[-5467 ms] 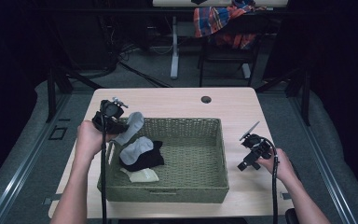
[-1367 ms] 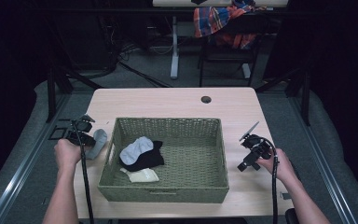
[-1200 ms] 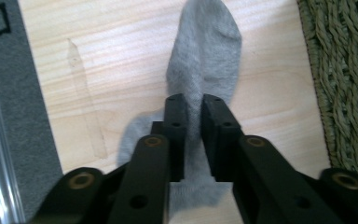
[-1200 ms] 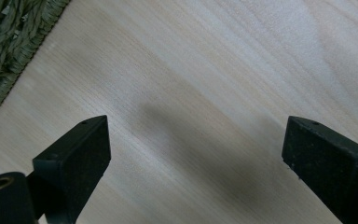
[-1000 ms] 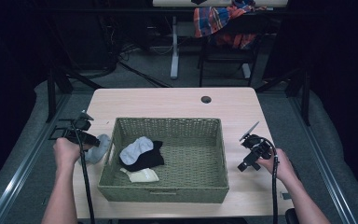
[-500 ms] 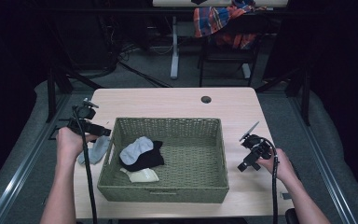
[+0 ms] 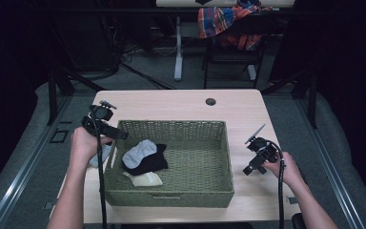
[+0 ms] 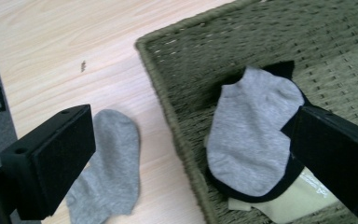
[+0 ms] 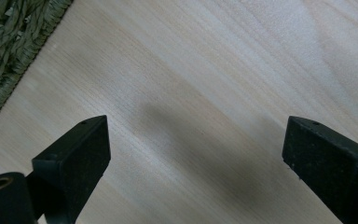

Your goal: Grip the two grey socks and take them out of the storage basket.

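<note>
Jaws of the left gripper (image 8: 186, 158) had just been opening and stood wide apart, empty. Below them, at lower left of that view, a grey sock (image 8: 109, 170) lay on the table (image 8: 51, 42) just outside the basket (image 8: 168, 93). The right gripper (image 9: 193, 163) stood spread over bare wood.

left gripper (image 7: 116, 135): fingers (image 8: 51, 161) spread wide, just been opening, nothing between them, aimed down | left forearm extended from bottom edge | right gripper (image 7: 249, 171): fingers (image 9: 74, 158) wide apart, nothing clamped, seemingly hovering low over surface | right hand (image 7: 286, 168) gripping its body
</note>
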Tool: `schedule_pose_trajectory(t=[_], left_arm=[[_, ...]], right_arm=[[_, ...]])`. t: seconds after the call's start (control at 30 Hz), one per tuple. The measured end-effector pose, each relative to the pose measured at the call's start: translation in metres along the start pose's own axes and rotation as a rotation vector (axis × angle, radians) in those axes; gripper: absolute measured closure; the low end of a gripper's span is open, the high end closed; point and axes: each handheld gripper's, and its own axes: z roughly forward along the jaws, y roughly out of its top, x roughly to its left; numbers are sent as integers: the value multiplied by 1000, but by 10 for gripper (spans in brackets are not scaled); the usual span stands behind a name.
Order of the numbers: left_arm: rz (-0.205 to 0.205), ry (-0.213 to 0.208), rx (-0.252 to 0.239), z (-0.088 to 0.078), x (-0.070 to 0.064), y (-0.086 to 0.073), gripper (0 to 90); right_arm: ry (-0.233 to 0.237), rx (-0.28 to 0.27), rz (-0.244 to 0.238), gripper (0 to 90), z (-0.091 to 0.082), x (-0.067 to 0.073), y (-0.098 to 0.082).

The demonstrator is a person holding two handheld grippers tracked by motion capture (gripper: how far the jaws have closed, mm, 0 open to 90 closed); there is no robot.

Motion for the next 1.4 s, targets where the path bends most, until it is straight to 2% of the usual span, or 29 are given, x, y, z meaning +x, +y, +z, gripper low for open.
schedule_pose_trajectory(t=[0.27, 0.4, 0.47, 0.53, 0.6, 0.67, 0.73, 0.8, 0.87, 1.2, 1.27, 1.3, 1.4], left_arm=[[55, -31, 29, 14, -21, 7, 2], [64, -35, 44, 23, -28, 9, 5], [73, -41, 57, 30, -33, 9, 6], [84, -43, 73, 37, -37, 9, 22], [98, -55, 100, 45, -40, 9, 71], [114, -78, 130, 53, -44, 8, 157], [130, -81, 162, 61, -47, 7, 189], [127, -78, 188, 67, -50, 6, 270], [122, -81, 202, 71, -51, 5, 358], [126, -89, 263, 92, -55, 3, 524], [135, -90, 290, 96, -56, 2, 599], [136, -83, 291, 97, -56, 2, 610], [153, -67, 279, 94, -57, 2, 720]], right_arm=[[3, -4, 3, 74, 1, 0, 0], [2, -4, 0, 73, 1, 0, 0], [4, -43, 30, 73, 3, 1, -2], [4, -28, 27, 73, 2, 1, -2], [-4, 3, 3, 73, 0, 0, -1], [1, -6, 2, 73, 0, 0, -2], [-1, -1, -4, 73, 0, 0, -1], [-4, 3, 3, 73, 0, 0, -1], [-5, -6, 4, 73, 1, 0, -2], [0, -2, 0, 73, 0, 0, -2], [0, 0, -1, 74, 0, 0, -2], [0, 2, 2, 74, 0, 1, -1], [0, -1, -1, 74, 0, 0, -2]])
